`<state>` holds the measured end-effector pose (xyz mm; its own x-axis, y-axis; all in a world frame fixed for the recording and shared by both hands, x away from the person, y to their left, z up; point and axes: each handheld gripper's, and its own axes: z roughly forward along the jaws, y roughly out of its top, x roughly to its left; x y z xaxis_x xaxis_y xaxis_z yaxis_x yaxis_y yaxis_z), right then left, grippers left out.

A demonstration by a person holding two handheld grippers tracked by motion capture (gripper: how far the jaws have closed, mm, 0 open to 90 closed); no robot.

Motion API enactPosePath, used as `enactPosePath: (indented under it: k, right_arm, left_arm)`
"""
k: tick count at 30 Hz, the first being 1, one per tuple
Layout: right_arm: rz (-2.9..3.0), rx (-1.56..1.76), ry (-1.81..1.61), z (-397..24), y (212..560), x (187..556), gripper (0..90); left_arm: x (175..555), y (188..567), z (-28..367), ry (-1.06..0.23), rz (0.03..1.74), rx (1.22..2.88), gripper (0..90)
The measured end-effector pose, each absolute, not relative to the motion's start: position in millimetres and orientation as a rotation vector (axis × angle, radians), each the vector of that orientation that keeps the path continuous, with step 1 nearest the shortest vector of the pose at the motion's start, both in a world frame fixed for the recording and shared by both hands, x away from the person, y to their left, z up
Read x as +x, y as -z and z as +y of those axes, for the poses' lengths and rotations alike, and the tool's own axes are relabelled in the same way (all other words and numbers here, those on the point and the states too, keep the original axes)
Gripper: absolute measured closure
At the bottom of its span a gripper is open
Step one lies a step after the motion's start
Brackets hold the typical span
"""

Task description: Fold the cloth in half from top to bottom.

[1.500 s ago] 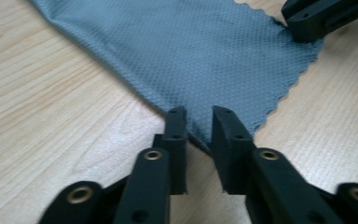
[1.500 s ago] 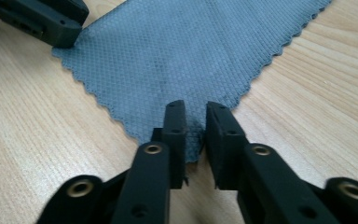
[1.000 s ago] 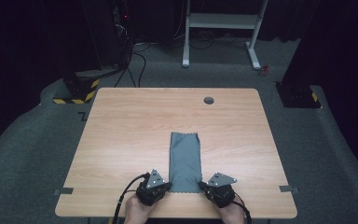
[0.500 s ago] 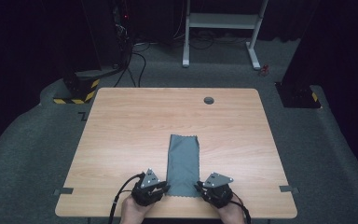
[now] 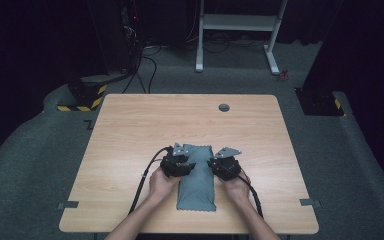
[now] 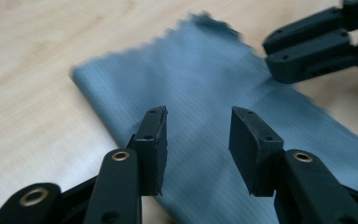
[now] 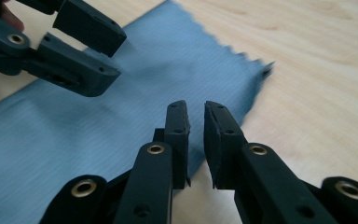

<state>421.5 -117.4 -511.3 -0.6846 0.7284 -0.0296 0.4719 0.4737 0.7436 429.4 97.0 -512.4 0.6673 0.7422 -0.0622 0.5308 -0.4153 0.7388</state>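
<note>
The grey-blue cloth (image 5: pixel 196 177) lies flat as a long folded strip in the lower middle of the frame, on the wooden worktop (image 5: pixel 130 130). The left tool (image 5: pixel 178 162) sits over its upper left edge; its jaws have just been opening and stand apart above the cloth, gripping nothing. The right tool (image 5: pixel 224 163) hovers at the upper right edge, jaws slightly parted, holding nothing.

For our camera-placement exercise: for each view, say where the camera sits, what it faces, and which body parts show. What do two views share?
High view: above the person's side, facing forward and down at the table; forearms, hands, both grippers.
Left gripper view: on the left gripper, jaws apart over the grey cloth.
Right gripper view: on the right gripper, narrow gap.
Shared: the cloth; each gripper view shows the other gripper.
</note>
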Motion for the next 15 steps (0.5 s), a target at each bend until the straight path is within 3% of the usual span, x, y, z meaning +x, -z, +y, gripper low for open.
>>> enactPosePath:
  k: [10,15]
  right_arm:
    - [2.365,1.064,-0.925,-114.3,515.5,462.8,79.2]
    - [2.326,1.136,-0.931,-121.7,516.0,470.3,71.8]
  left_arm:
    - [460.9,516.3,104.0,-0.465,1.096,2.133,59.0]
    - [471.1,514.7,109.8,-0.482,1.177,2.127,51.5]
